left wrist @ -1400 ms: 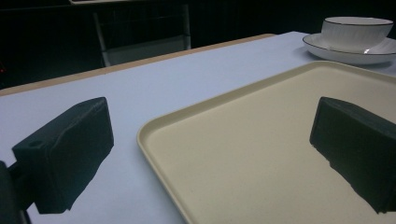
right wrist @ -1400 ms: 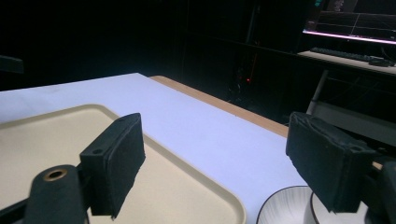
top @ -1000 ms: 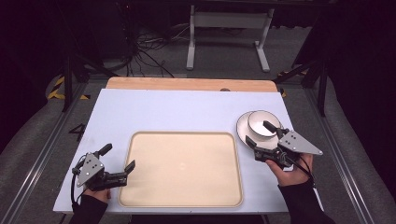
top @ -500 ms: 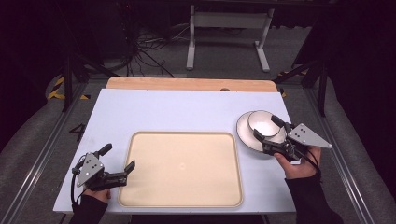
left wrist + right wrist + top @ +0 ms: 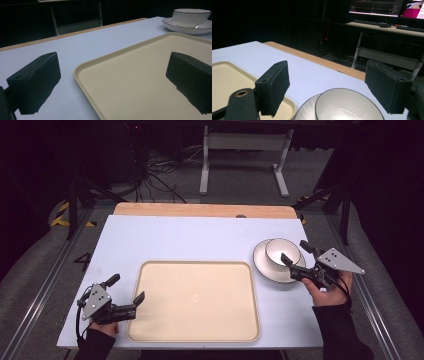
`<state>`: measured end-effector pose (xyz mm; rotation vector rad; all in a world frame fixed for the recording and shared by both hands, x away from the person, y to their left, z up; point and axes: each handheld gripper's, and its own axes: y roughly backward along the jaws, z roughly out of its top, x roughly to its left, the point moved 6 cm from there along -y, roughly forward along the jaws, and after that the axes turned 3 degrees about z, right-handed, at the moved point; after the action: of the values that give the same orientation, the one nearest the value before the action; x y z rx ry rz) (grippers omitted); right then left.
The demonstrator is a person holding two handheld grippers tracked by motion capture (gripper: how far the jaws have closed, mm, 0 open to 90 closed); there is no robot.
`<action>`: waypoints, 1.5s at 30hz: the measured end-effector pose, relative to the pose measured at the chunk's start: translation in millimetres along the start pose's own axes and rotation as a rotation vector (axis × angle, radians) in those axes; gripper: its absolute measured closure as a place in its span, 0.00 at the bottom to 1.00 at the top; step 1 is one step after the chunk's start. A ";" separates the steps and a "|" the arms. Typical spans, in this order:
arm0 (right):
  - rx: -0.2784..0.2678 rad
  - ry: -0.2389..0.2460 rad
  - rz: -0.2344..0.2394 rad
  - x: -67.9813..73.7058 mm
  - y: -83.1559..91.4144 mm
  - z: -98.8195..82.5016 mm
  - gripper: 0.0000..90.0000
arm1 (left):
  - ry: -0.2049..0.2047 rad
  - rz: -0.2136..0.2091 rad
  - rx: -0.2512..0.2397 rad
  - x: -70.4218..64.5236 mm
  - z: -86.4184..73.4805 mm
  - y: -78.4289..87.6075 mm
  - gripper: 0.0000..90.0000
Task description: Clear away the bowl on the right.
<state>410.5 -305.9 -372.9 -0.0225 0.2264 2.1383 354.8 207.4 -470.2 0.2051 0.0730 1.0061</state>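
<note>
High view first: I see a matte white tabletop (image 5: 200, 240) with a strip of bare wood (image 5: 205, 210) along its far edge, and on it a shallow cream plastic tray (image 5: 195, 301), rectangular with rounded corners and a low raised rim. To the tray's right, just beside it, a glossy white bowl (image 5: 280, 251) with a thin dark rim sits on a matching round plate (image 5: 267, 270). Beyond the table stand a white metal frame (image 5: 245, 150) and a tangle of cables (image 5: 155, 175) on the dark floor.

My left gripper (image 5: 124, 296) lies low at the tray's near-left corner, jaws wide apart and empty; from the left gripper view one jaw is over the white table and the other over the tray's bed (whether either pad touches, I cannot tell). The tray's corner rim curves between them.

My right gripper (image 5: 295, 254) hangs at the bowl's right side, jaws spread wide and holding nothing. In the right gripper view the bowl's rim lies between the two black foam-faced pads (image 5: 274, 87), with monitors (image 5: 387, 6) on a desk far behind.
</note>
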 end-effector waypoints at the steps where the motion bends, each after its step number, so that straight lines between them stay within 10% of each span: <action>1: -0.003 -0.001 -0.001 -1.2 0.1 0.1 0.22 | 0.000 0.000 0.000 0.0 0.0 0.0 0.00; 37: 0.117 -0.028 -0.096 -55.1 -12.9 5.3 0.22 | 0.001 0.002 0.001 0.2 -0.1 -0.2 0.00; 45: 0.257 -0.072 -0.114 -63.5 -23.6 -1.4 0.31 | 0.002 0.002 0.001 0.2 -0.1 -0.1 0.00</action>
<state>464.8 -346.4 -371.2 0.1862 0.4456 1.9789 355.0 207.6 -470.3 0.2055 0.0750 1.0078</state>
